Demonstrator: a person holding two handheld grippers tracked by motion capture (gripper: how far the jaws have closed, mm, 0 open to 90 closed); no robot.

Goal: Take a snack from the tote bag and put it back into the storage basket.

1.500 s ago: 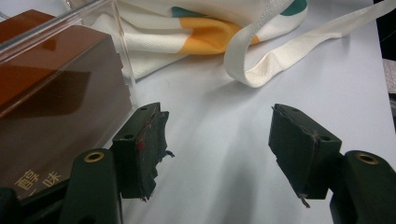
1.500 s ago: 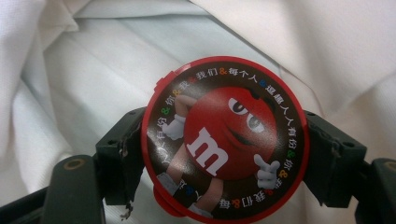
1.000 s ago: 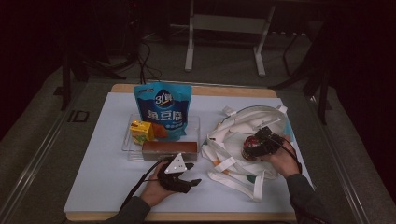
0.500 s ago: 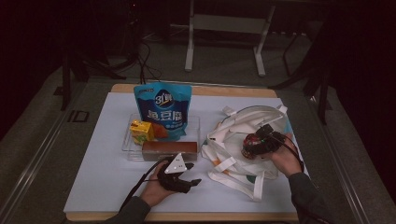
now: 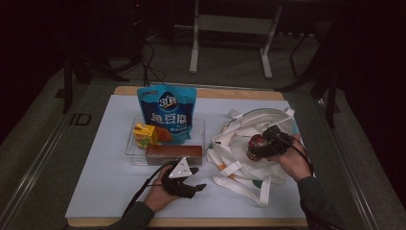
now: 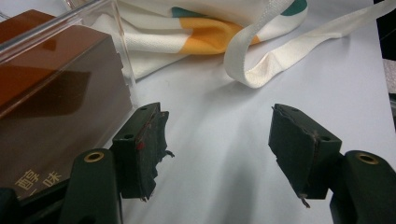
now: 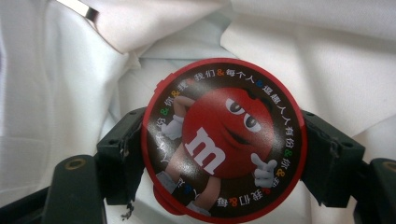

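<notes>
Round candy tin (image 7: 224,140) pinched edgewise in right gripper (image 7: 224,154), printed lid facing its camera, over white bag (image 5: 239,143)

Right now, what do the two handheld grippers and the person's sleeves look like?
Both are black. The left gripper carries a pale grey three-cornered plate on top, and a black cable trails from it toward the table's near edge. Seen close, its jaws are blocky dark pads with chipped edges and brass-coloured rivets. The right gripper trails a black cable too. Both forearms wear dark grey sleeves.
</notes>
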